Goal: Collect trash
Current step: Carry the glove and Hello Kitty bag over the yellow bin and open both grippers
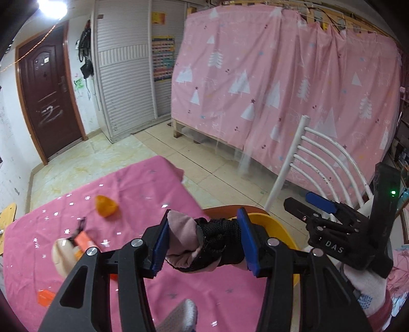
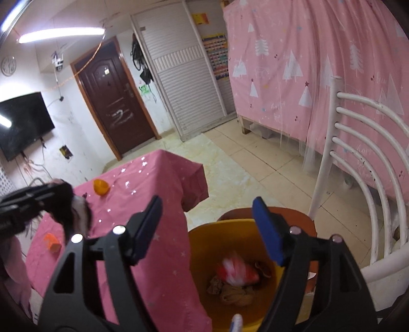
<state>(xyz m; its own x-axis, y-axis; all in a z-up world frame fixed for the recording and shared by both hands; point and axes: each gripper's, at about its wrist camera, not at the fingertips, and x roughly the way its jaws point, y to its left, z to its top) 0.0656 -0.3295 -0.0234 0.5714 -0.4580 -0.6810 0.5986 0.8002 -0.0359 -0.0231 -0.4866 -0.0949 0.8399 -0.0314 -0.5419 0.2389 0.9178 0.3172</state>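
The left hand-held gripper [image 1: 203, 241] was clamped on a pink-and-black rag [image 1: 204, 242] at frame centre, probably headed for the yellow bin [image 2: 202, 245] lower right, where the right hand-held gripper [image 2: 207, 229] hung wide and empty.

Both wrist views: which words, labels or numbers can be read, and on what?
"DAS": white letters on the black right gripper body, left wrist view.
Yellow-red poster above the white slatted wardrobe: blurred.
Multicoloured chart: too small.
Dark brown door scrawl: illegible.
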